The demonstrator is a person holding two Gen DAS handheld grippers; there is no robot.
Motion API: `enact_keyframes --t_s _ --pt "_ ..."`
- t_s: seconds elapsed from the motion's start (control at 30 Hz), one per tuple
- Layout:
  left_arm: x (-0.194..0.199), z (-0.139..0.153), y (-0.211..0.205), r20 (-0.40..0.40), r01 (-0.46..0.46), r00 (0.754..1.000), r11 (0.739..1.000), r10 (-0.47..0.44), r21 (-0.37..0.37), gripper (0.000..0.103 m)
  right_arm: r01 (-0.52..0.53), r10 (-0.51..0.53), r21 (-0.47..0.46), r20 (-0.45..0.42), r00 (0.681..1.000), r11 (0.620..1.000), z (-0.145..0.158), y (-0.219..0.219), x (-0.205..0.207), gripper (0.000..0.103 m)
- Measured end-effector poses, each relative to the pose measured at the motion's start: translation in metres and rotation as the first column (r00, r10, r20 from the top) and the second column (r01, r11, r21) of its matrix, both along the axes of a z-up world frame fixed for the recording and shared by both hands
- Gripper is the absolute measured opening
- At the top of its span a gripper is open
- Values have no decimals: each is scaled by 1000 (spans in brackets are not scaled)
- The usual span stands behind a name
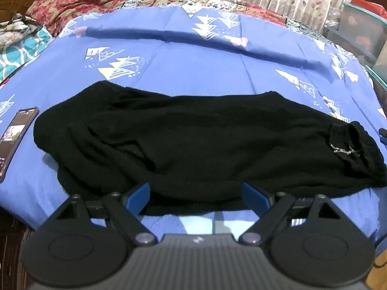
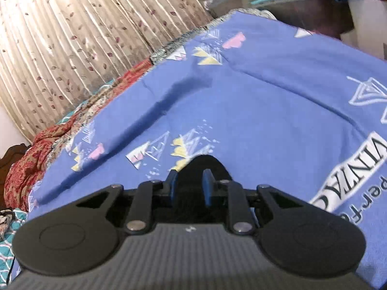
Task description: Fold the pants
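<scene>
The black pants (image 1: 193, 142) lie folded lengthwise across a blue patterned bedsheet (image 1: 183, 55), with the waistband and its drawstring (image 1: 346, 149) at the right. My left gripper (image 1: 195, 193) is open, its blue fingers (image 1: 139, 194) just above the pants' near edge, holding nothing. In the right wrist view my right gripper (image 2: 191, 178) has its fingers close together on a fold of black pants fabric (image 2: 205, 163), over the blue sheet (image 2: 266, 96).
A phone (image 1: 17, 135) lies on the sheet left of the pants. A red floral blanket (image 1: 79, 0) and curtains (image 2: 72, 36) are at the far side. Teal cloth (image 1: 19, 46) is at the left. Storage bins (image 1: 362, 31) stand at the right.
</scene>
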State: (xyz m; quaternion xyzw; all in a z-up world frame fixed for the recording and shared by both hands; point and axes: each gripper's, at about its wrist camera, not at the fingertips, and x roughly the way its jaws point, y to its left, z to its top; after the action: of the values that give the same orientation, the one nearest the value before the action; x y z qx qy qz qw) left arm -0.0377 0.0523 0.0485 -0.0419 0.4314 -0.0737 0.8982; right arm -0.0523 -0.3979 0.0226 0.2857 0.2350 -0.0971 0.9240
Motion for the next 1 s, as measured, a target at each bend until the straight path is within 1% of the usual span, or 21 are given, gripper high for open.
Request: enact_keyframes --t_s 0.07,0.1,0.13,0.17,0.2,0.27,0.3,0.33,0.37,0.43,0.5,0.57,0.63,0.7,0.77,0.8,0.83,0.93,1.0 --pt "0 -2 1 -6 -8 1000 1000 8 1 86 -31 30 -30 -46 998 999 -13 12 4 25" --pt "1 -2 2 -9 -11 1000 1000 11 -3 86 -51 46 -46 -95 994 998 -22 18 9 25" --pt "1 -2 2 -8 -12 1000 1000 12 -4 86 -70 57 -73 -162 985 995 -34 25 16 24" --pt "0 0 3 -3 -11 1000 1000 11 -2 86 -71 52 -123 -155 987 990 -40 31 14 23" --pt "0 2 4 4 -11 1000 1000 11 0 86 -82 56 -172 -149 987 982 -39 38 13 23" --pt "-3 8 11 31 -12 999 1000 12 -11 86 -86 53 -195 -168 984 977 -29 45 13 24" --pt "-6 12 17 47 -18 999 1000 19 -22 86 -82 49 -197 -165 985 977 -23 47 12 25" --pt "-7 15 23 59 -27 998 999 29 -32 87 -69 39 -207 -142 989 976 -16 50 7 26" --pt "-10 18 33 73 -45 996 998 49 -45 88 -58 34 -222 -110 993 973 -11 53 4 27" --pt "-14 22 52 91 -94 991 993 100 -68 90 -74 62 -239 -56 996 968 2 67 -5 28" --pt "-18 23 75 98 -162 980 983 171 -90 92 -108 102 -225 -36 994 968 6 80 -9 28" --pt "-18 21 101 89 -241 964 963 252 -119 93 -163 161 -185 -29 987 969 6 97 -9 28" --pt "-16 16 122 57 -309 945 938 321 -158 93 -244 241 -129 -39 970 961 2 121 -1 28" --pt "-11 12 139 22 -351 931 911 364 -215 93 -326 321 -94 -62 945 941 -3 149 10 28" --pt "-7 9 150 10 -370 923 894 385 -253 93 -420 416 -57 -78 906 906 -9 184 23 28" --pt "-3 7 154 8 -376 920 889 391 -262 95 -457 452 -40 -85 888 889 -10 198 28 28" --pt "1 5 156 4 -381 918 885 396 -268 96 -500 497 -15 -93 863 866 -12 217 35 27" --pt "9 -5 165 -26 -398 911 864 411 -308 99 -594 595 51 -99 797 803 -8 261 60 24" --pt "12 -13 169 -56 -409 908 847 416 -338 100 -638 643 75 -94 760 766 -5 290 72 22"
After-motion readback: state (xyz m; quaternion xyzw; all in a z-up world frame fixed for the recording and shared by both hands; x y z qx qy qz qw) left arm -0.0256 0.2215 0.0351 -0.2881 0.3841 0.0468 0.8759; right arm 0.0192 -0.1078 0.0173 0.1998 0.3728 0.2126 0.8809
